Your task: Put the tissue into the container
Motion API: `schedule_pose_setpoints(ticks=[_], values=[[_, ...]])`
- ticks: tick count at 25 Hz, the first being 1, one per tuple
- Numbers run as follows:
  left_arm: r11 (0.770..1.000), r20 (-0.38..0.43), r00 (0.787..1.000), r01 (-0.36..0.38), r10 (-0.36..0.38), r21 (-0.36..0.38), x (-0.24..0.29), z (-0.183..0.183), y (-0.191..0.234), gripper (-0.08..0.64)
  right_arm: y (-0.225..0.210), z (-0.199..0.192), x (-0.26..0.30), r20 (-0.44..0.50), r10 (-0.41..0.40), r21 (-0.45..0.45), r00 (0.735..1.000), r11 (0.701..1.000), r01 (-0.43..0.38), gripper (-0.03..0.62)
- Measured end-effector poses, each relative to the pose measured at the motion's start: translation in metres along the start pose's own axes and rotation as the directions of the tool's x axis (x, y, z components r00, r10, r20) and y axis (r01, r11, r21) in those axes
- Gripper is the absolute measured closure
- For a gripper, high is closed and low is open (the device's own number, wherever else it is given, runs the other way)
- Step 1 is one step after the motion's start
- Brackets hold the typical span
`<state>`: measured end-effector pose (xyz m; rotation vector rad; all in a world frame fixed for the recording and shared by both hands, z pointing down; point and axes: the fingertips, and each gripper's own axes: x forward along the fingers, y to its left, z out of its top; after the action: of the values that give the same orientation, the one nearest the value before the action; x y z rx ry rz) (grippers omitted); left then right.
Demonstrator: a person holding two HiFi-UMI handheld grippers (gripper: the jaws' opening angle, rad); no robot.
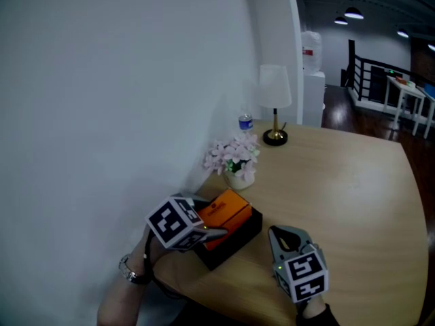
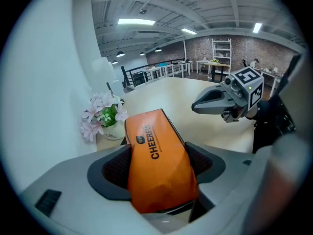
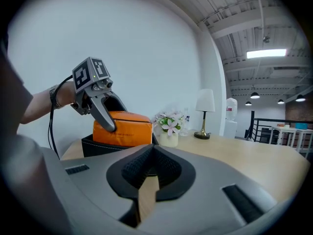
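Observation:
My left gripper [image 1: 212, 233] [image 2: 157, 156] is shut on an orange tissue pack [image 1: 228, 213] [image 2: 157, 165], with a pad pressing on each long side. The pack sits tilted in an open black container [image 1: 236, 244] [image 3: 100, 145] by the wall, and its far end sticks up above the rim. In the right gripper view the orange tissue pack [image 3: 123, 129] fills the box, with the left gripper's fingers [image 3: 103, 115] over its near end. My right gripper [image 1: 279, 235] [image 3: 146, 169] hovers to the right of the container, shut, with nothing between its pads.
A small white pot of pink flowers [image 1: 236, 160] stands just behind the container. Farther back are a water bottle [image 1: 245, 122] and a white table lamp [image 1: 274, 106]. The white wall [image 1: 122, 100] runs along the left side. The wooden tabletop [image 1: 353, 202] stretches away to the right.

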<state>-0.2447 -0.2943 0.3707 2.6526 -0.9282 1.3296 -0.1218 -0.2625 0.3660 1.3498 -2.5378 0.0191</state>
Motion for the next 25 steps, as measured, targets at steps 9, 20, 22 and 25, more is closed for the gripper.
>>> schedule_pose_setpoints(ticks=[9,20,22,25], values=[[1.0,0.059,0.998,0.01,-0.009,-0.029,0.018,-0.008,-0.002,0.133,-0.008,-0.01,0.002,-0.01,-0.009,0.024,1.0,1.0,0.009,0.591],[0.998,0.236,0.971,-0.027,0.04,-0.057,-0.013,0.033,0.004,0.043,-0.009,-0.014,0.004,-0.014,-0.004,0.042,1.0,0.999,0.005,0.591],[0.998,0.272,0.961,-0.031,0.045,-0.055,-0.018,0.04,0.0,0.081,-0.011,-0.014,0.004,-0.009,-0.006,0.044,1.0,0.999,0.006,0.591],[0.995,0.354,0.93,-0.073,0.094,-0.072,-0.032,0.056,-0.002,0.293,-0.015,-0.015,0.002,-0.011,-0.01,0.054,1.0,0.998,0.011,0.591]])
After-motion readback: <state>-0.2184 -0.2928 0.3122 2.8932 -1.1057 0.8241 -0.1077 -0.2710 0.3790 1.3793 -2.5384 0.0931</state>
